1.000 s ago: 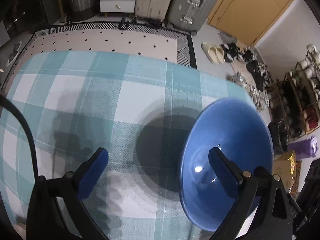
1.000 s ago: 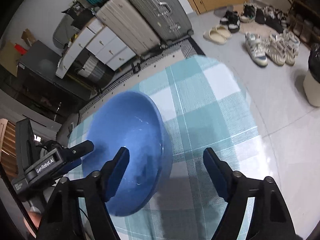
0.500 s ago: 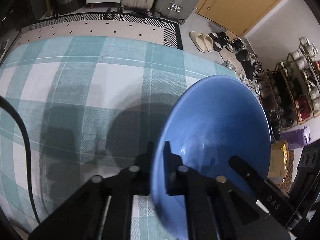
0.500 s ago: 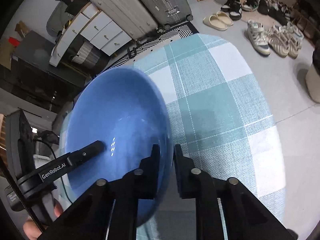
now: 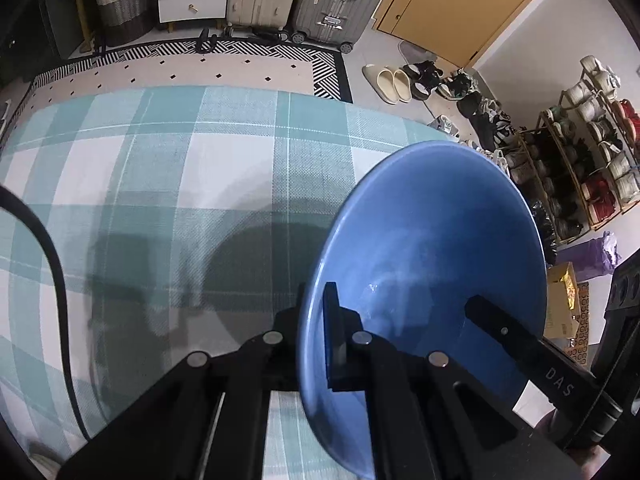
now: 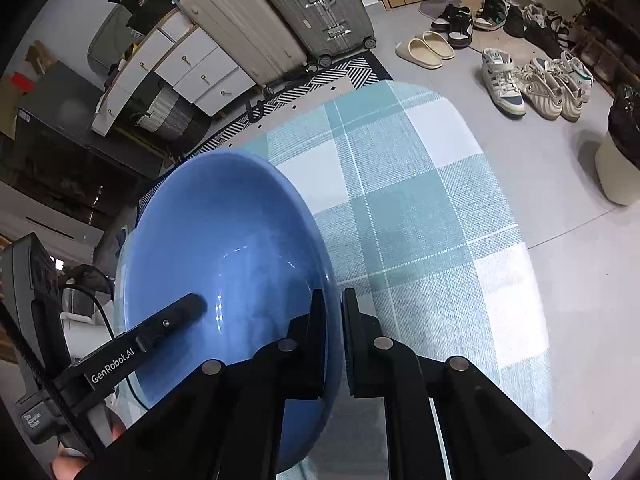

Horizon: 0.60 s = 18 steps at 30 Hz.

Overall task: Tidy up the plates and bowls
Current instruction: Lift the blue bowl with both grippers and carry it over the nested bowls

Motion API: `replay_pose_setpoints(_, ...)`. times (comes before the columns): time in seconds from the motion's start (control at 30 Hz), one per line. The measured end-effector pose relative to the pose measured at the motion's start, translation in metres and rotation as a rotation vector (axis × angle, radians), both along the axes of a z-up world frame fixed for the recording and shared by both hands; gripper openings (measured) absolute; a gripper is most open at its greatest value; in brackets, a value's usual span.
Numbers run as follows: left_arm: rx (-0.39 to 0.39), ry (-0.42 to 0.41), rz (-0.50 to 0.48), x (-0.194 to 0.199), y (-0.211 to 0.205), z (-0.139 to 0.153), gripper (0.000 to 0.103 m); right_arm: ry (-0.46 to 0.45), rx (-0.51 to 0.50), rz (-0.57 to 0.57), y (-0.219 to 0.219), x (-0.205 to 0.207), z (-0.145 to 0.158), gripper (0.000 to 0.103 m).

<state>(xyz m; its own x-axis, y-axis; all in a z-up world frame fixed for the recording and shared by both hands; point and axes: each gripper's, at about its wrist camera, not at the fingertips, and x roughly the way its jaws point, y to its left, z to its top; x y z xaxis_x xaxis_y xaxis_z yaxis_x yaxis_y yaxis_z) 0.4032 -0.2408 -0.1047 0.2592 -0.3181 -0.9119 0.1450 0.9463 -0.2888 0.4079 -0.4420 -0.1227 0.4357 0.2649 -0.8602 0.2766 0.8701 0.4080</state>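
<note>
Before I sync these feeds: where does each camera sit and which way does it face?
Left wrist: on the left gripper, looking down its fingers at the bowl and tablecloth.
Right wrist: on the right gripper, facing the same bowl; the left gripper's finger reaches in.
Shared: bowl, tablecloth, suitcases, shoes.

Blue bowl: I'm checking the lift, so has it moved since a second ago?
Yes. The blue bowl has risen: in the left wrist view its rim now covers more of the checked tablecloth, nearing the far edge.

Glossy blue bowl [image 5: 432,240], teal-and-white plaid tablecloth [image 5: 180,168], black tools, black-and-white patterned rug [image 5: 224,50], possibly herringbone border.
</note>
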Motion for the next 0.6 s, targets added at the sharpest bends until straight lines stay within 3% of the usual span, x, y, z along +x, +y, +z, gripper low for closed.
replay_pose_setpoints(0.27,-0.022,-0.037,-0.012,-0.037,0.018,0.039,0.002,-0.026,-0.021,0.012,0.016,-0.039,0.04,0.008)
replay_pose_setpoints(0.6,-0.062,-0.083,-0.005,-0.115,0.043,0.11,0.002,-0.093,-0.047,0.012,0.042,-0.121,0.12,0.008)
